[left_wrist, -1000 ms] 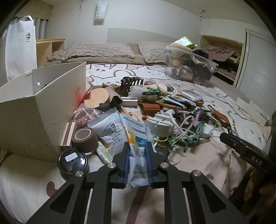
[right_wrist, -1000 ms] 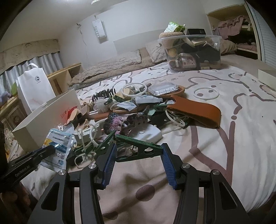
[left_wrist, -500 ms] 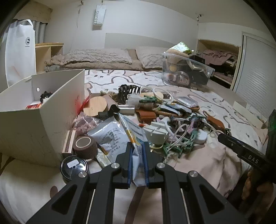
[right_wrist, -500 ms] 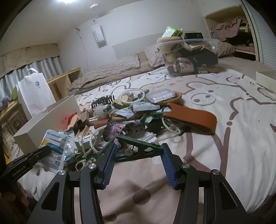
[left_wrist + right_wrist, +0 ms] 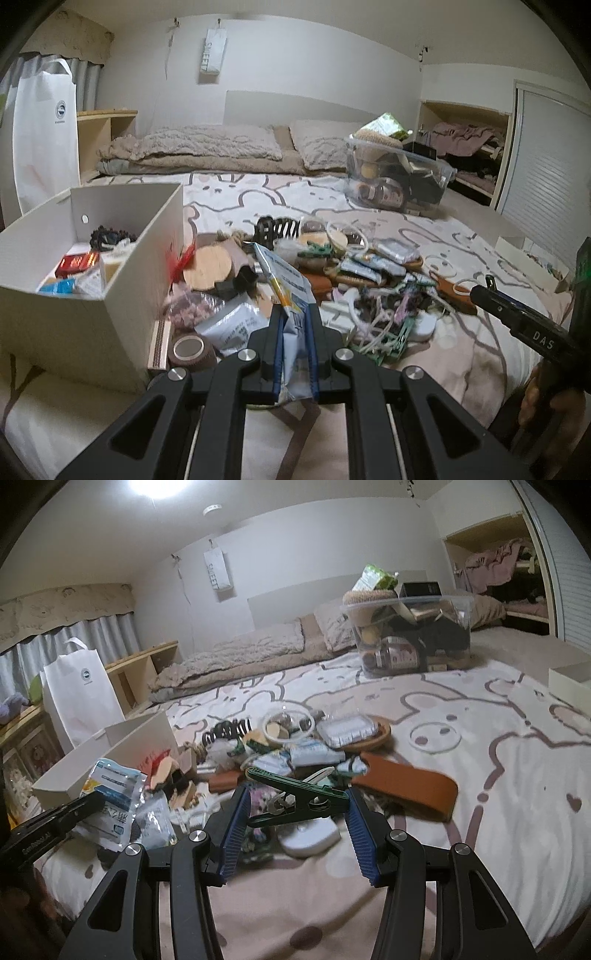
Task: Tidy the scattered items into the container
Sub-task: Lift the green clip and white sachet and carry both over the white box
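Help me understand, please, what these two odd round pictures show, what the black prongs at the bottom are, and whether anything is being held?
No robot here: a person holds a two-finger gripper in each hand, with a fisheye camera on each looking along its fingers. One picture is from the left gripper, shut on a blue-and-white packet. The other is from the right gripper, shut on a green clothespin. Both look over a bed strewn with small clutter, including a brown leather strap. The white box, already holding a few things, seems to be the container for tidying.
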`<state>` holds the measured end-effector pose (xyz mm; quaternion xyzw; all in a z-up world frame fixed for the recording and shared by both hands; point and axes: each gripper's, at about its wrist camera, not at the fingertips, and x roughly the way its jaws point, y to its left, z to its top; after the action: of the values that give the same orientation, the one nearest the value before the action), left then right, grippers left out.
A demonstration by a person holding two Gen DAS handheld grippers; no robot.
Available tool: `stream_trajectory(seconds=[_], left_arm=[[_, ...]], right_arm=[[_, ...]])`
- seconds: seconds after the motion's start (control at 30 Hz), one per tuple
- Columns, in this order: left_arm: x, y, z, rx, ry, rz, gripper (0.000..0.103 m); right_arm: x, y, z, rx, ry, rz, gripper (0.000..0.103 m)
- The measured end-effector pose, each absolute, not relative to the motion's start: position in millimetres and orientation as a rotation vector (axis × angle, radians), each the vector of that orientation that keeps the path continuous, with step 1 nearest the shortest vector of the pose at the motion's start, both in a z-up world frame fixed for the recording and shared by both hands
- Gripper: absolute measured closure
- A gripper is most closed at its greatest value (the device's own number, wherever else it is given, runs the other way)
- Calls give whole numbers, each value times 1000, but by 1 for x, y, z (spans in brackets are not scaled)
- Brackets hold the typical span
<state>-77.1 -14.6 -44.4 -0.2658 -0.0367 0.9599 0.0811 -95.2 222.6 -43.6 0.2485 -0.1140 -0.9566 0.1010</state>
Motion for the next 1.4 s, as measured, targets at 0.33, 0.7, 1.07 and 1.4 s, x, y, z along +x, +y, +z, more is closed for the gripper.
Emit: stream_trajectory(seconds=[0.33, 0.7, 1.07, 1.4], left_arm=[[-86, -16, -11, -695, -111, 2893, 92], [-97, -22, 26, -579, -120, 2923, 92], [-110, -26, 58, -462, -158, 2939, 92], [-127, -30, 79, -377, -177, 2941, 92]], right_arm=[[-110, 219, -11, 643, -319, -2847, 50], [-119, 209, 31, 502, -292, -2854, 50], [-130, 203, 63, 395, -268, -2865, 50], [-151, 200, 77, 365, -274, -2860, 50]])
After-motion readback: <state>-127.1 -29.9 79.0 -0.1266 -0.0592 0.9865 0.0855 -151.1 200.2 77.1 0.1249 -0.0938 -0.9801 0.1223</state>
